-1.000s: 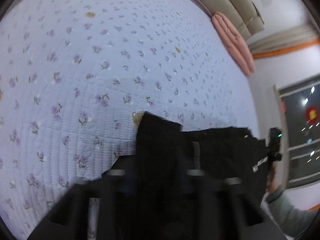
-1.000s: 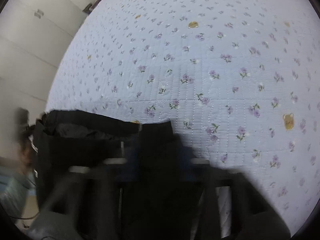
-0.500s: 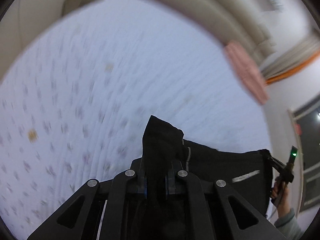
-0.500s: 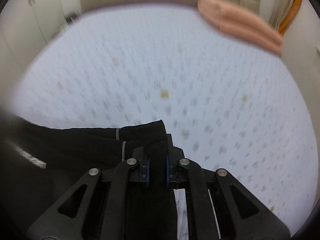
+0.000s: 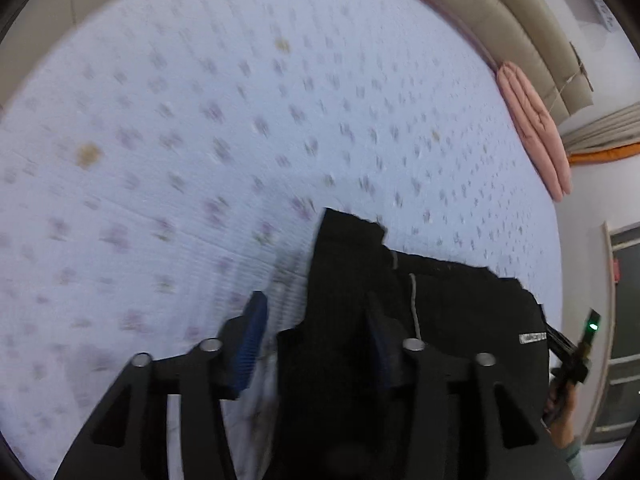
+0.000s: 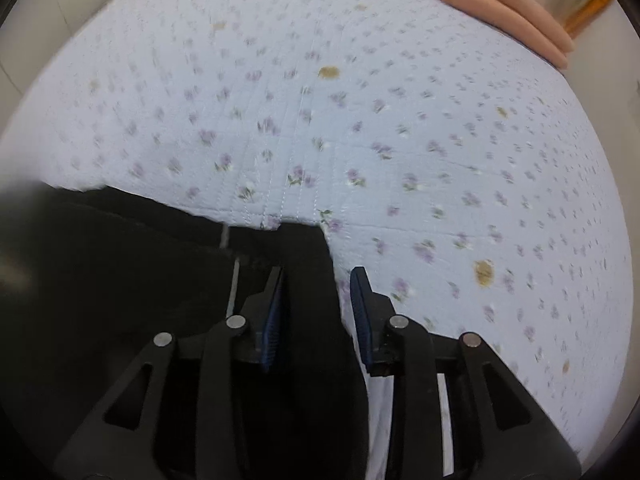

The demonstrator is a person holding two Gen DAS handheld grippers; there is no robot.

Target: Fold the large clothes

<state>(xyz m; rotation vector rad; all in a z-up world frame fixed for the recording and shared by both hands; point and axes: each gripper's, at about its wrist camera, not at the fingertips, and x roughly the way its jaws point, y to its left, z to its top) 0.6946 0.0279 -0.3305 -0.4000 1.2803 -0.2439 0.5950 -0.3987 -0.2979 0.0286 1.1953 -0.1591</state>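
A black garment (image 5: 452, 320) lies on the pale blue floral quilt (image 5: 200, 140). One corner of it lies between the spread blue-padded fingers of my left gripper (image 5: 316, 320), which is open. The other corner (image 6: 304, 264) lies between the fingers of my right gripper (image 6: 318, 296), also open, with the garment (image 6: 120, 272) spreading to the left over the quilt (image 6: 360, 120). A small white label shows on the cloth near the far end. The right gripper also shows in the left wrist view (image 5: 576, 352), held in a hand.
A folded pink blanket (image 5: 536, 132) lies at the far edge of the bed by the beige headboard (image 5: 500, 12); it also shows in the right wrist view (image 6: 500, 4). A dark window (image 5: 624, 320) is on the right wall.
Both grippers were shut on the garment's corners half a second ago. Both have opened now, and the garment has come down onto the quilt.
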